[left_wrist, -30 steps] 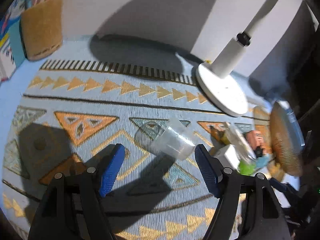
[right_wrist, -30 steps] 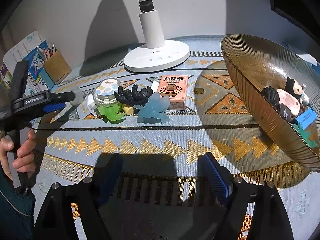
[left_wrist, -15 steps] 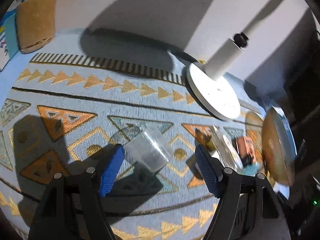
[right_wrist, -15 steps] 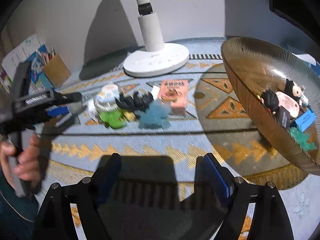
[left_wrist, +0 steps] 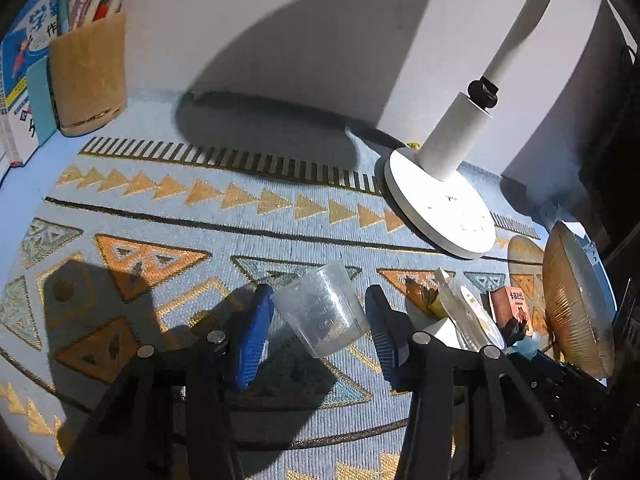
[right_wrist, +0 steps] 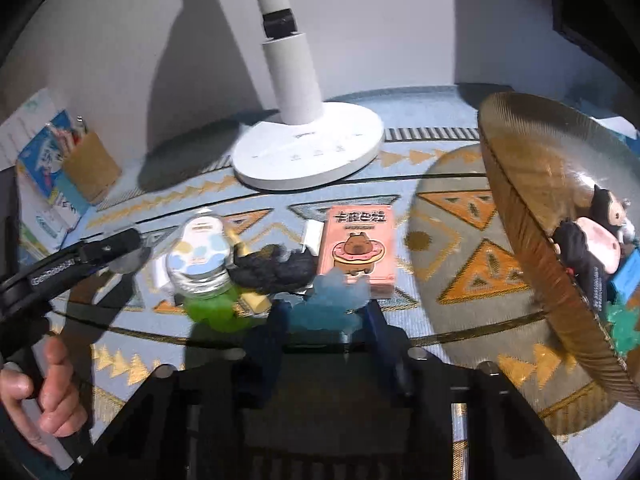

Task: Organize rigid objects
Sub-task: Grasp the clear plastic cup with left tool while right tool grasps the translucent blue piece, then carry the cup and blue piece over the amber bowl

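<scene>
Only left view shows cup (left_wrist: pixel 320 314)

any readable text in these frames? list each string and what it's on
"卡皮巴拉" (my best reading; slightly blurred): top of the pink capybara box.
Smaller line under it on that box: too blurred.
Large blue characters on the booklet behind the pen holder: partly cut off, not readable whole.
White lettering on the left hand-held gripper arm: too blurred.
Round lid label on the jar: unreadable.
Marks on the lamp base: too small.
</scene>
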`<state>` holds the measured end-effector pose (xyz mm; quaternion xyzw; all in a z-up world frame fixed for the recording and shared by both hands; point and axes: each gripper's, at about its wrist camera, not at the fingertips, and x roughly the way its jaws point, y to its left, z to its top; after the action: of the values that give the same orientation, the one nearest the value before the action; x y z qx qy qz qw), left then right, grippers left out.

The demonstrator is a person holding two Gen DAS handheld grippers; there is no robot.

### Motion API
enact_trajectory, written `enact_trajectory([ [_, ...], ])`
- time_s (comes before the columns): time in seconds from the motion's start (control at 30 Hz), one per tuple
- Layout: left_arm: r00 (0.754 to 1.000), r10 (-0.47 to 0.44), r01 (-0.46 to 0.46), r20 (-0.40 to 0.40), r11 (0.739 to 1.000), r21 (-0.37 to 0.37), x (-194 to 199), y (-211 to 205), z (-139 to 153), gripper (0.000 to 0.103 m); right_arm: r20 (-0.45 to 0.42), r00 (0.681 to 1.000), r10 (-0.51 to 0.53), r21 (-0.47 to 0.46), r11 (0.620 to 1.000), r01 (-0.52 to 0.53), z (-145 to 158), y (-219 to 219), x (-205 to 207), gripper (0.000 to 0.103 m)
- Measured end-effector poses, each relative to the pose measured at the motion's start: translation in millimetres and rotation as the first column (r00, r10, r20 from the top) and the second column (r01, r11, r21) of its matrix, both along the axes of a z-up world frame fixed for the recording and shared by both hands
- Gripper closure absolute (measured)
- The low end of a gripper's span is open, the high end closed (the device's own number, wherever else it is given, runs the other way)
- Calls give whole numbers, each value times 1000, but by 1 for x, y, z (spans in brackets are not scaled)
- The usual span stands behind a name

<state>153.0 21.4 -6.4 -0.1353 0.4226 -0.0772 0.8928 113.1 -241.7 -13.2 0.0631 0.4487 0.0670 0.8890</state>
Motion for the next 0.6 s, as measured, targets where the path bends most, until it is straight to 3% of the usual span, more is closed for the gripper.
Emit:
enact_trajectory([
  [0.1, 1000, -9, 8, 19, 1000, 21, -4, -3, 3, 58, 11, 1000, 5, 29, 1000, -6, 3, -4, -9, 66],
  [0.3, 997, -18, 9, 69, 991, 136, -21, -21, 8, 58, 25, 1000, 12, 55, 998, -14, 13, -15, -48, 66],
  [0.5, 999, -25, 23, 41, 998, 55, -44, -23, 8, 58, 58, 998, -4, 40, 999, 2, 28, -38, -85, 66],
  [0.6, 998, -37, 35, 46, 998, 53, -66, -31, 11, 58, 68, 997, -25, 18, 1000, 24, 34, -49, -100, 66],
])
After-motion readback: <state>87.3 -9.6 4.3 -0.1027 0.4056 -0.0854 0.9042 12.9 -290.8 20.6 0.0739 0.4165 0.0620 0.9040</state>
